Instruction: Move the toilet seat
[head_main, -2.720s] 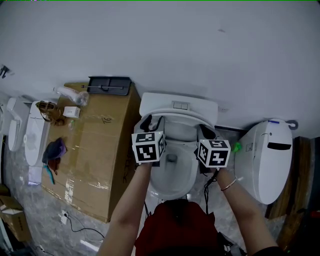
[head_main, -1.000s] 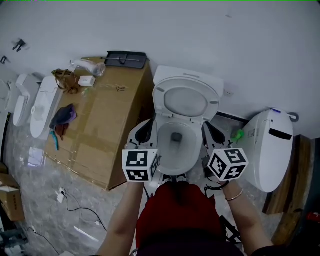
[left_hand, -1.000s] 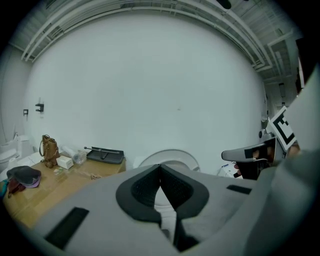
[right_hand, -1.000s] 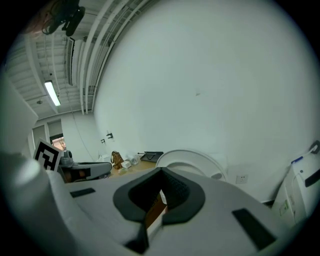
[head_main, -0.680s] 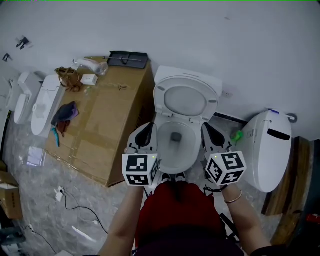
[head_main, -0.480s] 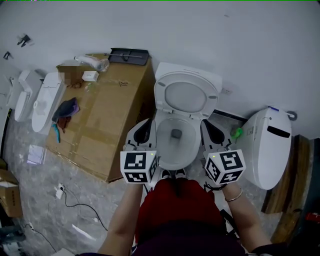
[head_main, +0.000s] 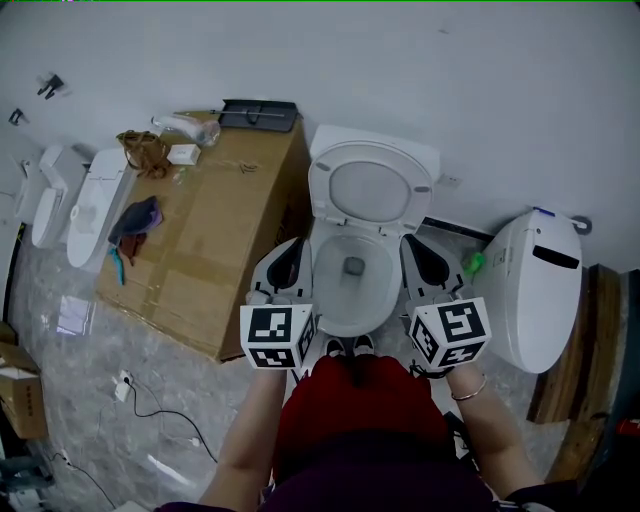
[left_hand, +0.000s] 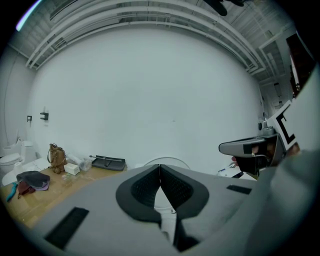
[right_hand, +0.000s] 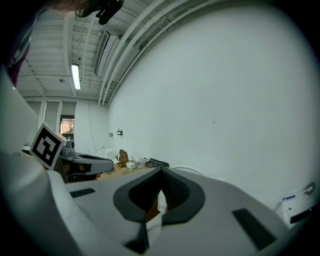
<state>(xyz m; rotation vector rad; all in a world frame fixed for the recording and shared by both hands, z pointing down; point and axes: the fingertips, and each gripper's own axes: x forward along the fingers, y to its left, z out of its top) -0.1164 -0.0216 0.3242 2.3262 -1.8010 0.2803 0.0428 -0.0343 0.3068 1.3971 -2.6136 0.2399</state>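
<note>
The white toilet seat stands raised, leaning back against the tank at the wall, and the bowl below it lies open. My left gripper hovers beside the bowl's left rim with its jaws shut and nothing between them. At the bowl's right rim my right gripper is also shut and empty. Neither touches the seat. In the left gripper view the pads meet at the left gripper, with the seat's top edge just behind. The right gripper view shows the right gripper shut as well.
A large cardboard box with small items and a black tray stands left of the toilet. Another white toilet is close on the right. Loose seats and lids lie far left. Cables trail over the floor.
Earlier both grippers were up at the seat as it lifted. Over the last second they have drawn back slightly toward me; the seat has stayed upright.
</note>
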